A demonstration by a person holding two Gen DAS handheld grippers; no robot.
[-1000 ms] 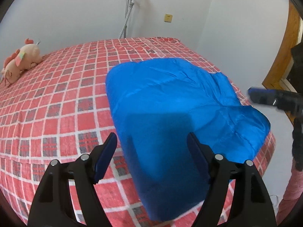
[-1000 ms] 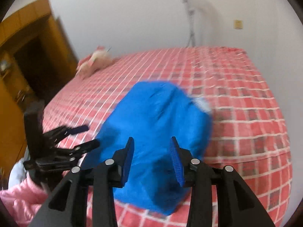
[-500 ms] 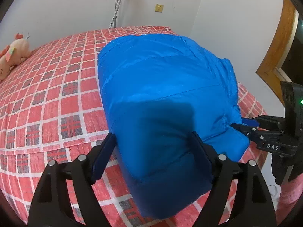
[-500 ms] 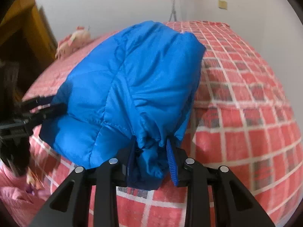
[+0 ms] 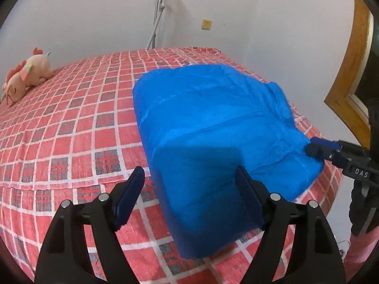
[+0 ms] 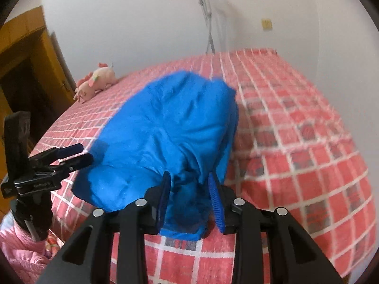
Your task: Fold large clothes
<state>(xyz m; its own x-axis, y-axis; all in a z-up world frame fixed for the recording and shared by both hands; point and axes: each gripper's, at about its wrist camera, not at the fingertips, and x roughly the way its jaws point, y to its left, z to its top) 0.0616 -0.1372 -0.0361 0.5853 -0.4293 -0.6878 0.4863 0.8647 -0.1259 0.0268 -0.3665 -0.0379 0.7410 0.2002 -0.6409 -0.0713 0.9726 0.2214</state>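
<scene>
At the near edge of the bed (image 5: 59, 127), the left hand-held gripper (image 5: 189, 189) is closing its wide jaws, with the near corner of the folded blue puffer jacket (image 5: 208, 123) between them. Its right finger lies against the fabric, while its left finger stands clear over the checked sheet, so nothing is grasped there. The right hand-held gripper (image 6: 189, 197) has the jacket's bunched corner between its ribbed blue pads, and its jaws are opening; the fabric fills the gap, but the blur hides whether the pads pinch it. The jacket lies in a thick fold on the red-and-white checked bedspread, toward the bed's near corner. Farther back, a pink plush toy (image 5: 26, 75) rests on the bed's far side. Beyond it, metal crutches (image 5: 157, 11) lean on the white wall near a yellowish wall socket (image 5: 206, 24).
</scene>
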